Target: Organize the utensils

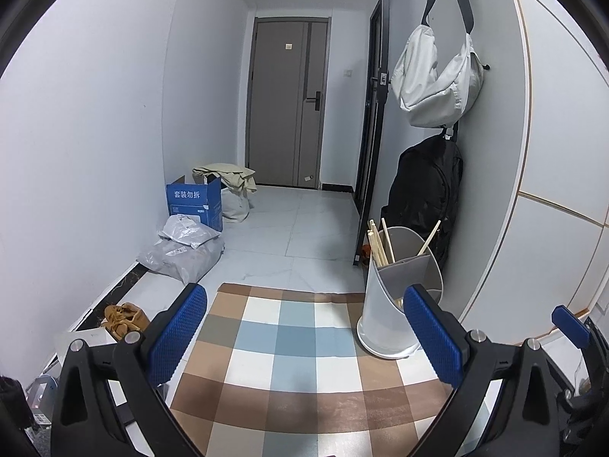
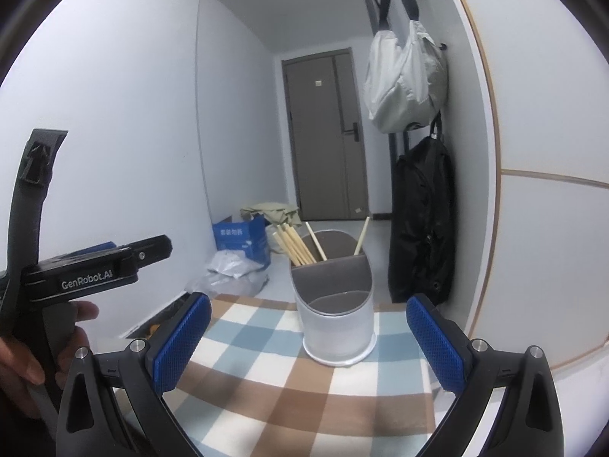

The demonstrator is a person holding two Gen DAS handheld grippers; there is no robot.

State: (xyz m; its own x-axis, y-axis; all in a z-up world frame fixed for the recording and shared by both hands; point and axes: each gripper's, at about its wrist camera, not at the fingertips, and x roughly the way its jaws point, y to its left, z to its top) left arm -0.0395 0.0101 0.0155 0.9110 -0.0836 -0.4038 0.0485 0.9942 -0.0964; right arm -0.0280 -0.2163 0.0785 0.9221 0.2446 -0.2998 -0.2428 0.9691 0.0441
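Note:
A white and grey utensil holder (image 1: 396,304) stands on the checked cloth (image 1: 304,361) at its far right. Several wooden chopsticks (image 1: 378,245) stand in its rear compartment. In the right wrist view the holder (image 2: 335,316) is ahead at the centre, with the chopsticks (image 2: 295,243) leaning left and one (image 2: 361,236) leaning right. My left gripper (image 1: 304,337) is open and empty over the cloth, left of the holder. My right gripper (image 2: 308,342) is open and empty, just before the holder. The left gripper's body (image 2: 87,266) shows at the left of the right wrist view.
A wall with a hanging white bag (image 1: 437,76) and a black backpack (image 1: 422,194) stands right behind the holder. On the floor to the left lie a blue box (image 1: 194,202), grey plastic parcels (image 1: 182,251) and a brown rag (image 1: 121,318). A door (image 1: 285,103) closes the hallway.

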